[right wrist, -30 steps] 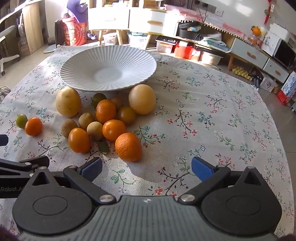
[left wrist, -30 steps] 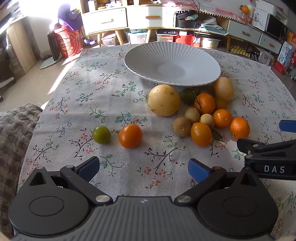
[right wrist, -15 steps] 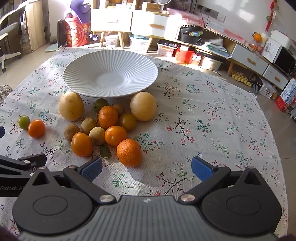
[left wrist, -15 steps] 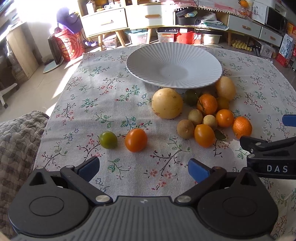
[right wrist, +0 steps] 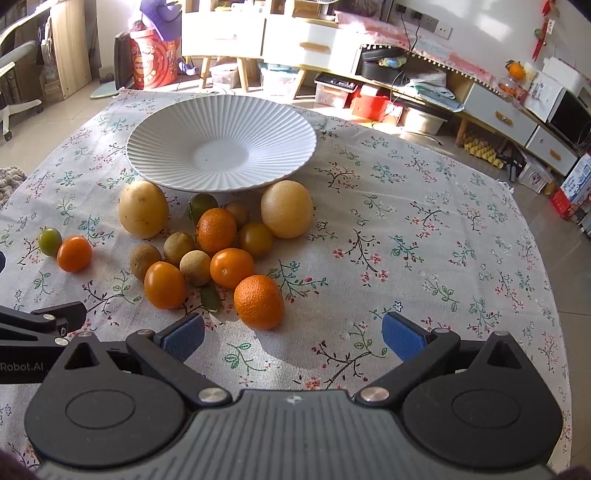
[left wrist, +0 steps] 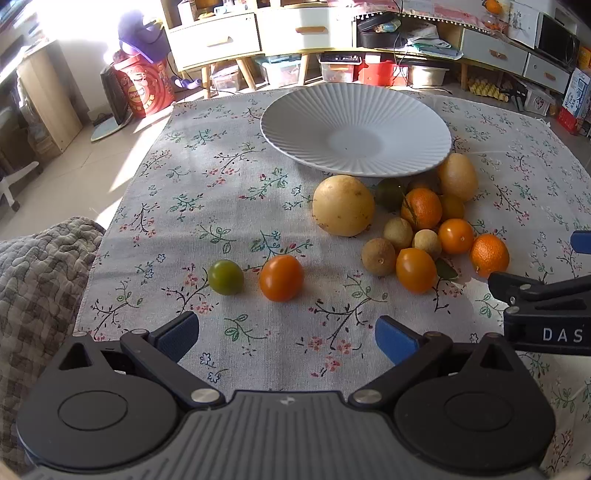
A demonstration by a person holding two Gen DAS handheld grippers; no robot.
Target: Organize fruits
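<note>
A white ribbed plate (left wrist: 406,110) (right wrist: 280,122) lies empty at the far side of the floral cloth. In front of it sits a cluster of fruit: two large yellow ones (left wrist: 342,205) (right wrist: 286,208), several oranges such as the nearest one (right wrist: 259,301) (left wrist: 489,254), and small brown fruits (left wrist: 378,256). Apart to the left lie an orange tomato (left wrist: 281,277) (right wrist: 74,253) and a green one (left wrist: 225,276) (right wrist: 50,241). My left gripper (left wrist: 286,338) is open, just short of the orange tomato. My right gripper (right wrist: 293,338) is open, just short of the nearest orange.
The floral cloth (left wrist: 221,192) covers the table. A quilted grey blanket (left wrist: 40,266) lies off the left edge. Cabinets (left wrist: 280,33), storage boxes and a red drum (left wrist: 146,86) stand on the floor beyond the table.
Both grippers have drawn back and tilted up a little, so the fruit and plate sit lower and farther in each view. The jaws have stayed open and no fruit has moved.
</note>
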